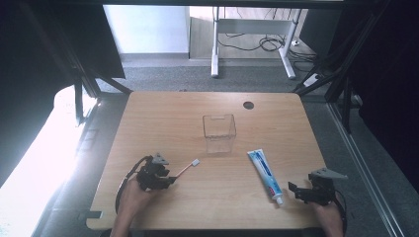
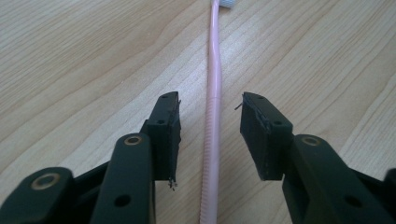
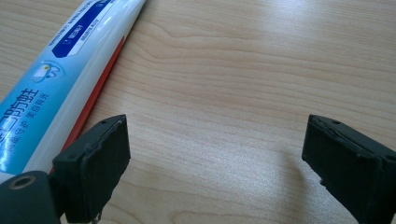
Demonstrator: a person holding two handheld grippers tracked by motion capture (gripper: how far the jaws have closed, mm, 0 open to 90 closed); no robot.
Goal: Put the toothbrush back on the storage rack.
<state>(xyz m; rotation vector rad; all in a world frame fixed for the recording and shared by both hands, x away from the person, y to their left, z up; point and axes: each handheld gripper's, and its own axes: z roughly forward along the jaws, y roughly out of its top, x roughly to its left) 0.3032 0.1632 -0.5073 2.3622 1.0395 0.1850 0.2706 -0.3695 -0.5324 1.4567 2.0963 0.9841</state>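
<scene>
Left claw (image 2: 211,123): jaws parted narrowly, one on each side of the toothbrush (image 2: 212,116) handle, neither pad touching it. The pink handle lies flat on the surface (image 2: 84,56) and runs away from the claw to a white head at the far end. From the high view the left claw (image 1: 170,179) sits near the near-left part of the surface, held by the person's left hand (image 1: 129,195), with the toothbrush (image 1: 188,168) pointing up and to the right from it.

Right claw (image 3: 215,158): jaws spread wide, nothing between them but bare wood. The toothpaste (image 3: 56,84) lies just beside its left jaw, a white and blue tube with a red stripe along the edge. From the high view the right claw (image 1: 292,189) is at the near-right corner, in the right hand (image 1: 328,217), jaws pointing left toward the cap end of the toothpaste (image 1: 265,175), close by but apart from it.

Toothpaste: flat on the surface, right of centre, cap toward the near edge, crimped end toward the far side.

Clear cup (image 1: 219,133): upright, square-sided, at the middle of the surface (image 1: 168,118), far of both toothbrush and toothpaste, touching neither.

Round hole (image 1: 248,105): far edge of the surface, right of centre.
</scene>
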